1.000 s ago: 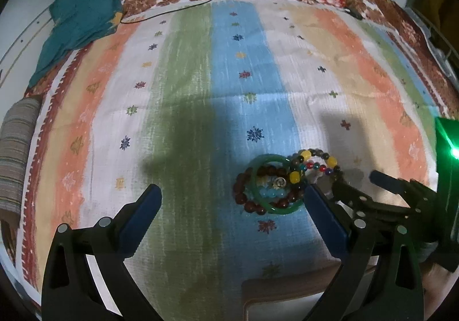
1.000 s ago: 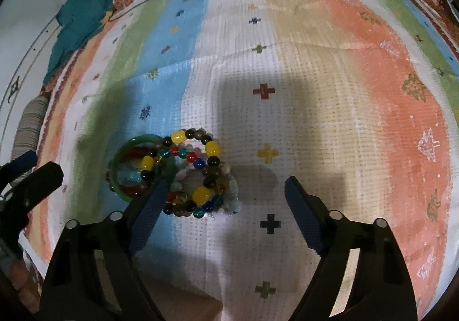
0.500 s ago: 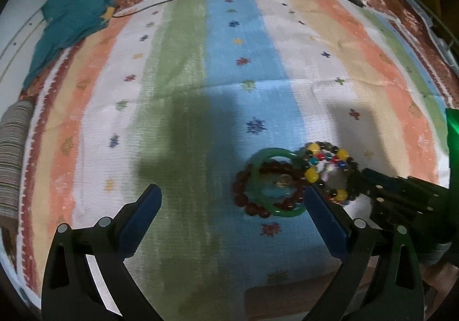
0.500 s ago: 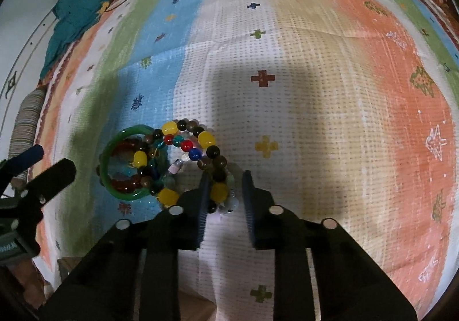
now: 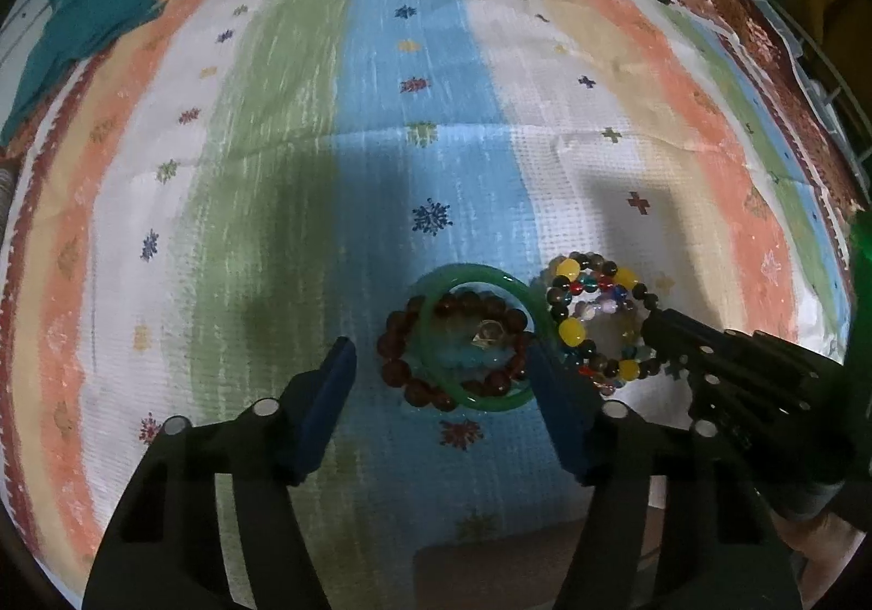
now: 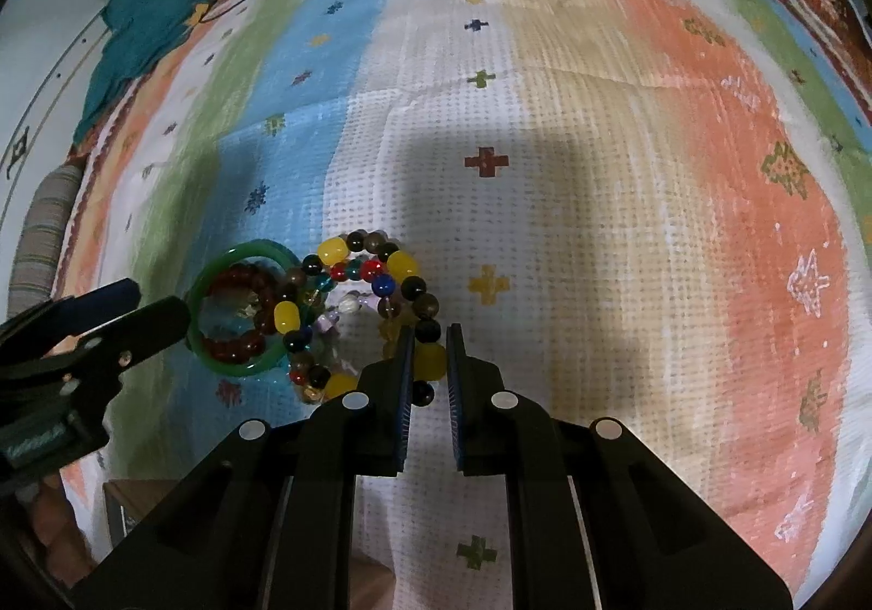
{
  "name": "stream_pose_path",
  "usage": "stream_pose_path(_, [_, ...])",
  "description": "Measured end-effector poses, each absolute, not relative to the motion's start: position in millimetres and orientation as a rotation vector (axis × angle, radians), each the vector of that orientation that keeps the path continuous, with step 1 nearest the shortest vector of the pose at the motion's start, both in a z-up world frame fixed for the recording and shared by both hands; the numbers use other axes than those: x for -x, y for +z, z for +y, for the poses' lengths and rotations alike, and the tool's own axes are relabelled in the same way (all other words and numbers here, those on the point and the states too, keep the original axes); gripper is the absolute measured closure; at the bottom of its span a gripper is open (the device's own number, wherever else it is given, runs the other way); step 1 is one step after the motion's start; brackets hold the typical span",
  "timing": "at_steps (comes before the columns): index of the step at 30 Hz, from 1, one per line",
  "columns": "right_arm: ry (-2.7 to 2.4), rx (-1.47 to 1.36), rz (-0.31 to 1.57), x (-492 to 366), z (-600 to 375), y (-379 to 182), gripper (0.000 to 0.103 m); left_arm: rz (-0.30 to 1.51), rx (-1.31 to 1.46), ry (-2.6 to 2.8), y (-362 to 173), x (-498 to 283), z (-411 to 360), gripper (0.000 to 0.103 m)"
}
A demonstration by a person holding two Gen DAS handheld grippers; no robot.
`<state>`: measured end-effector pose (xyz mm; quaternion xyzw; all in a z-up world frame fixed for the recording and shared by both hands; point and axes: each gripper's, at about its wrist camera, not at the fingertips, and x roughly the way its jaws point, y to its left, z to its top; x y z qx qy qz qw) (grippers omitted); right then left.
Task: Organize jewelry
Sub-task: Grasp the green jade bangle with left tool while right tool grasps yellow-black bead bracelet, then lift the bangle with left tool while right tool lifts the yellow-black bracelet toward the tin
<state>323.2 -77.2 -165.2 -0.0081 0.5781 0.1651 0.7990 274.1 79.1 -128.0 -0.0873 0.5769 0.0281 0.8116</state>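
The right gripper point(image 6: 428, 356) pinches the multicoloured bead bracelet point(image 6: 381, 283). The left gripper point(image 5: 441, 370), jaws just closing, straddles the green bangle point(image 5: 479, 337) and brown bead bracelet point(image 5: 403, 370), seemingly untouched.

The green ring point(image 5: 479, 337) holds brown beads point(image 5: 403, 370); the cloth point(image 5: 381, 146) has blue, green, orange stripes.

We see a shiny green bangle point(image 5: 479, 337) lying flat on the blue stripe. A ring of dark red-brown beads point(image 5: 406, 381) lies partly inside it and pokes out on one side. Just beside them, touching the bangle, sits a heap of bead bracelets point(image 6: 349, 305) with big yellow, dark, red and blue beads.
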Motion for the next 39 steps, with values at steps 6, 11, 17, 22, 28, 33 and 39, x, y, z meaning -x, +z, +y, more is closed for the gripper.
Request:
stream_pose_path(6, [0.362, 0.026, 1.232, -323, -75, -163, 0.09, 1.265, 0.208, 0.017, -139, -280, 79, 0.06])
stream_pose_path(11, [0.363, 0.027, 1.236, -323, -76, -165, 0.09, 1.281, 0.204, 0.033, -147, -283, 78, 0.075])
stream_pose_path(17, [0.369, 0.052, 1.232, -322, -73, -166, 0.09, 1.295, 0.195, 0.042, -153, -287, 78, 0.078])
stream_pose_path(22, [0.366, 0.076, 1.22, -320, -72, -165, 0.09, 1.301, 0.208, 0.058, -156, -287, 83, 0.091])
stream_pose_path(28, [0.36, 0.125, 1.183, -315, -68, -156, 0.09, 1.28, 0.184, 0.07, -146, -286, 79, 0.096])
stream_pose_path(33, [0.347, 0.153, 1.153, -309, -69, -146, 0.09, 1.235, 0.111, 0.075, -126, -280, 71, 0.096])
stream_pose_path(39, [0.345, 0.161, 1.114, -297, -72, -131, 0.09, 1.175, 0.079, 0.077, -103, -268, 64, 0.096])
